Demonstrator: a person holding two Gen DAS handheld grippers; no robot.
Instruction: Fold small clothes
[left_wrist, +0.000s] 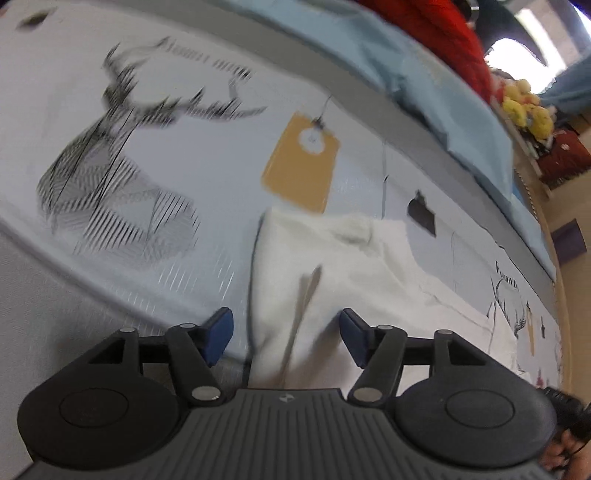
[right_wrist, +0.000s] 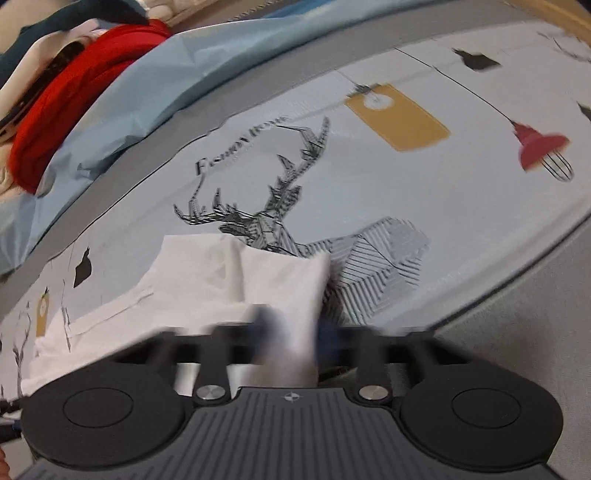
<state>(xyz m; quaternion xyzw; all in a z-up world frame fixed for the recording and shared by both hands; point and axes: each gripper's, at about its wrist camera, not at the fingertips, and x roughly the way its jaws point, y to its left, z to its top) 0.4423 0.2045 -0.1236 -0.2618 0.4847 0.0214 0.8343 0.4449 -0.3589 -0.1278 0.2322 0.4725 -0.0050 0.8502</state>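
While the left claw (left_wrist: 286, 334) gapes, the right claw (right_wrist: 295, 338) pinches the white, creased garment (right_wrist: 221, 280).

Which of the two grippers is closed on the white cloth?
The right gripper: its blue pads pinch a fold of the white cloth. The left gripper stands open, the cloth between its pads but not pressed.

White garment (left_wrist: 332, 266), crumpled, on printed sheet (left_wrist: 166, 155).
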